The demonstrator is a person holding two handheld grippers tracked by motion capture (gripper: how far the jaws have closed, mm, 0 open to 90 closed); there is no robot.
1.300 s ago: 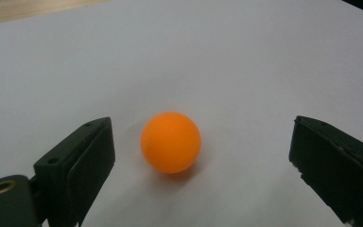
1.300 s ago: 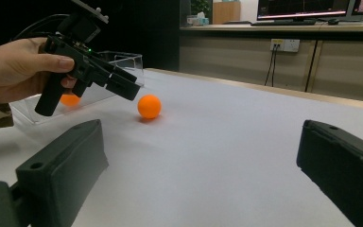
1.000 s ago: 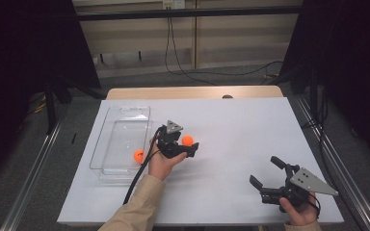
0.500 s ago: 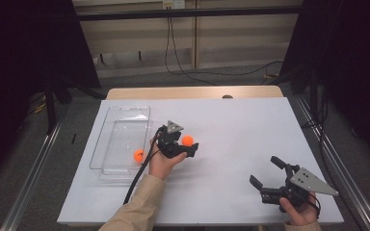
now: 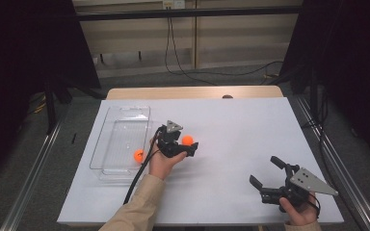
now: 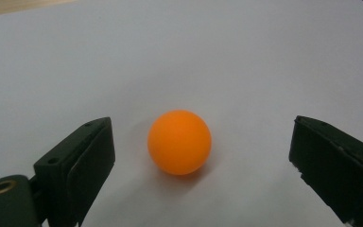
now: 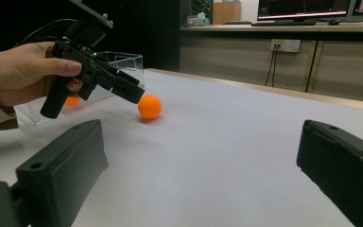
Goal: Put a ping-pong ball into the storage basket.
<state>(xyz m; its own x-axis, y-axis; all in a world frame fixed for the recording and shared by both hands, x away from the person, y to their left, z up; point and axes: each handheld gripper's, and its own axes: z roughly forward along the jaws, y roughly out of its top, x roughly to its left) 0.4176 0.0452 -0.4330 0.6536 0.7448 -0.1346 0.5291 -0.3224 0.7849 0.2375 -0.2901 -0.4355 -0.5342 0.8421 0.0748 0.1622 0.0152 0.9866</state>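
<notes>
An orange ball (image 5: 188, 140) rests on the white table sheet, just right of a clear plastic tray (image 5: 125, 109). My left gripper (image 5: 189, 143) is open, its jaws standing either side of the ball (image 6: 179, 142) without touching it. In the right gripper view the left gripper (image 7: 131, 91) slopes down to this ball (image 7: 150, 107). A second orange ball (image 5: 138, 155) lies inside the tray near its front right corner. My right gripper (image 5: 265, 169) is open and holds nothing, near the front right of the table, well away from both balls.
The white sheet (image 5: 250, 125) covers most of the table, with a wooden strip (image 5: 192, 92) along the far edge. A black cable (image 5: 137, 178) trails from the left gripper towards the front edge. Metal rails run along both sides of the table.
</notes>
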